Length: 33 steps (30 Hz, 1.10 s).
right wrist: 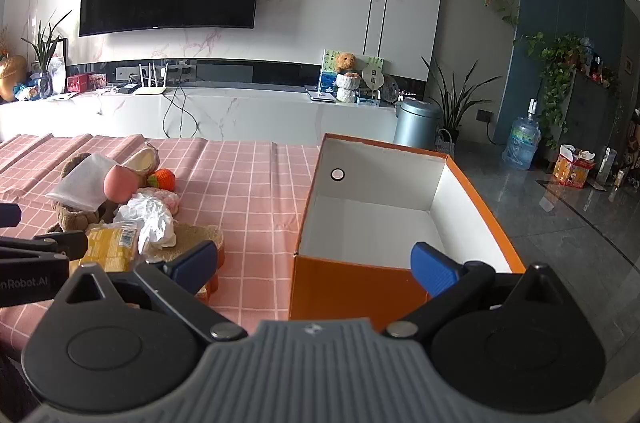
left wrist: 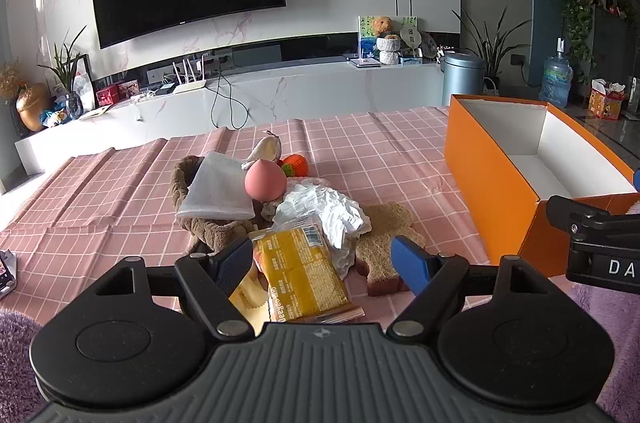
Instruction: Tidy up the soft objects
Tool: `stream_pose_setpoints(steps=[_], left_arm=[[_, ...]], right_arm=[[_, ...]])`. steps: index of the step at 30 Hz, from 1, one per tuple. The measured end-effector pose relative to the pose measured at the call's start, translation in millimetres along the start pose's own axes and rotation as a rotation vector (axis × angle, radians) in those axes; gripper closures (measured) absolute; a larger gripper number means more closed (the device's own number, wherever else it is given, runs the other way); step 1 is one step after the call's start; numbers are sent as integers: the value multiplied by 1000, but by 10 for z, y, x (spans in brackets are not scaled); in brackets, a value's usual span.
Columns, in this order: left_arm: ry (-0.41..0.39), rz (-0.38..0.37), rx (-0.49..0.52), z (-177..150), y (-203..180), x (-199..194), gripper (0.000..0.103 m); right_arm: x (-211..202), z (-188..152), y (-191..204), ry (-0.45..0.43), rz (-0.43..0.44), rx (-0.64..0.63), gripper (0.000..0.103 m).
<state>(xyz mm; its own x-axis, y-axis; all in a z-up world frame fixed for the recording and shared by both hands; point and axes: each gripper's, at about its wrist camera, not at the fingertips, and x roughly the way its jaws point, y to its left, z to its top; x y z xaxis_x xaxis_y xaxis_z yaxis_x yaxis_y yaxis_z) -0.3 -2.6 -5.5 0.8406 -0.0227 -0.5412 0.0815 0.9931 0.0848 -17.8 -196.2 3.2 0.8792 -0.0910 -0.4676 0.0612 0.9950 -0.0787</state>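
A pile of soft things lies on the pink checked tablecloth (left wrist: 100,191): a yellow snack packet (left wrist: 300,271), crumpled white paper (left wrist: 324,207), a pink egg-shaped sponge (left wrist: 265,183), a folded white cloth (left wrist: 220,187) on a brown plush toy (left wrist: 212,227), a bear-shaped loofah sponge (left wrist: 384,243) and an orange knitted toy (left wrist: 296,165). My left gripper (left wrist: 322,257) is open and empty, its jaws on either side of the packet. My right gripper (right wrist: 314,263) is open and empty at the near end of an empty orange box (right wrist: 340,287). The pile shows at left in the right wrist view (right wrist: 148,219).
The orange box (left wrist: 492,191) stands at the table's right. A purple fluffy fabric (left wrist: 608,319) lies at the near edge. A phone (left wrist: 6,269) lies at the far left. Behind the table are a white TV console (left wrist: 280,91), a bin (left wrist: 462,77) and plants.
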Motion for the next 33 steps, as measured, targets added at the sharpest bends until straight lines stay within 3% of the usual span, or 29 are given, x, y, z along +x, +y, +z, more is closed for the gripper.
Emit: stream_pose_setpoints(steps=[33], left_arm=[[7,-6,-2,-21,-13,10,11]], right_arm=[[76,-14,-10,38,13,5,2]])
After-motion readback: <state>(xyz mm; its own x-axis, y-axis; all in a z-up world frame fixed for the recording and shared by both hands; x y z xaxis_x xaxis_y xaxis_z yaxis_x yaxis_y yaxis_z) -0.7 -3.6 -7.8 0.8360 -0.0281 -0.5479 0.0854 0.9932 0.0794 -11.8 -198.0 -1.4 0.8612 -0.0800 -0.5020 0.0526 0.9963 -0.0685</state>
